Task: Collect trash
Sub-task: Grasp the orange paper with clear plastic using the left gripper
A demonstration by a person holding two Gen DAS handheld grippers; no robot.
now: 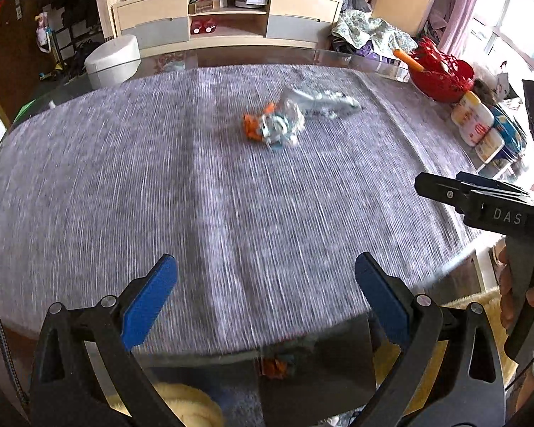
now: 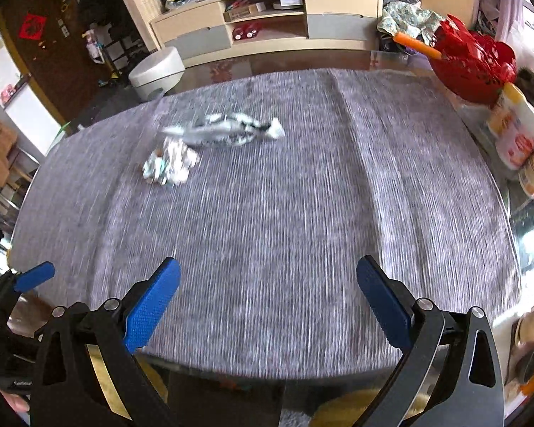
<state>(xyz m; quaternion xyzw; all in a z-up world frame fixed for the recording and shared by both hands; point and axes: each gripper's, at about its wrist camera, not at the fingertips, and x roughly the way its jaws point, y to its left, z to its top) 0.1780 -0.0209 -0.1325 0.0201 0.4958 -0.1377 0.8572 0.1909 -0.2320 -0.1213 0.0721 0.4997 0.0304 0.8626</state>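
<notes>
Two pieces of trash lie near the middle of a grey-clothed table [image 1: 124, 178]: a crumpled silver and orange wrapper [image 1: 276, 126] and a long twisted silver wrapper [image 1: 324, 103] just behind it. Both show in the right wrist view, the crumpled wrapper [image 2: 169, 163] and the long wrapper [image 2: 228, 130]. My left gripper [image 1: 265, 297] is open and empty above the table's near edge. My right gripper [image 2: 268, 299] is open and empty too, also near the front edge. It shows at the right of the left wrist view [image 1: 445, 192].
A red basket [image 1: 441, 71] with an orange stick and several white jars [image 1: 475, 124] stand along the table's right edge. A white round stool [image 1: 112, 58] and a low cabinet [image 1: 228, 17] are beyond the far edge. The table top reflects at its near rim.
</notes>
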